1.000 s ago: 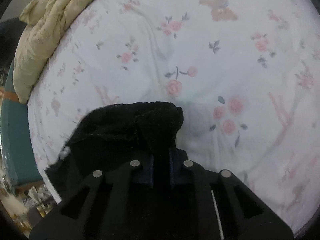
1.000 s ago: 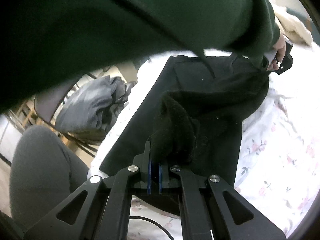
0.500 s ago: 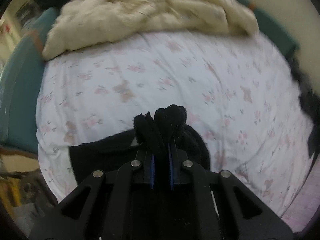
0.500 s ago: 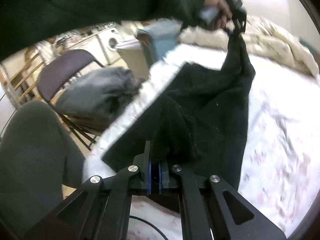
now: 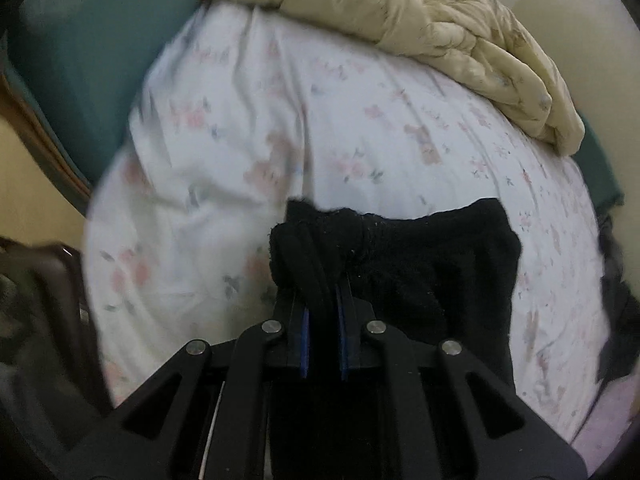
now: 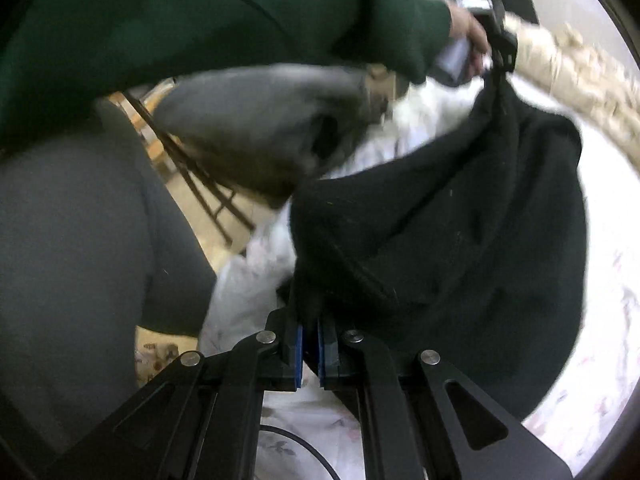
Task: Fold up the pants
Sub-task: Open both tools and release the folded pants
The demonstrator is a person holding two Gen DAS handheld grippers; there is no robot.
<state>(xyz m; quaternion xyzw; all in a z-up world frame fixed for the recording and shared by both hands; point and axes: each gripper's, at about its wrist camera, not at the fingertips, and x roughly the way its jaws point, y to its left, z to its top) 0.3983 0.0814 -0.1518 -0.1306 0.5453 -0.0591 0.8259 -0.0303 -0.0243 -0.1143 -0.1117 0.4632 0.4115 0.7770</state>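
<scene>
The black fleece pants (image 6: pixel 460 248) hang in the air between my two grippers, above the floral bed sheet (image 5: pixel 320 128). My left gripper (image 5: pixel 322 300) is shut on a bunched edge of the pants (image 5: pixel 420 264), and the cloth droops to its right. In the right wrist view the left gripper (image 6: pixel 496 36) shows at the top, in the person's hand, with the pants hanging from it. My right gripper (image 6: pixel 308 336) is shut on the other edge of the pants.
A cream quilt (image 5: pixel 420 20) is bunched at the far side of the bed. A teal bed frame (image 5: pixel 80 60) borders the sheet on the left. A chair with grey clothes (image 6: pixel 260 128) stands beside the bed. The person's green sleeve (image 6: pixel 200 12) and grey leg (image 6: pixel 72 248) fill the left.
Both grippers have lifted the pants off the sheet and swung them. The left gripper has turned toward the quilt. The pants now hang in a sagging span between the grippers.
</scene>
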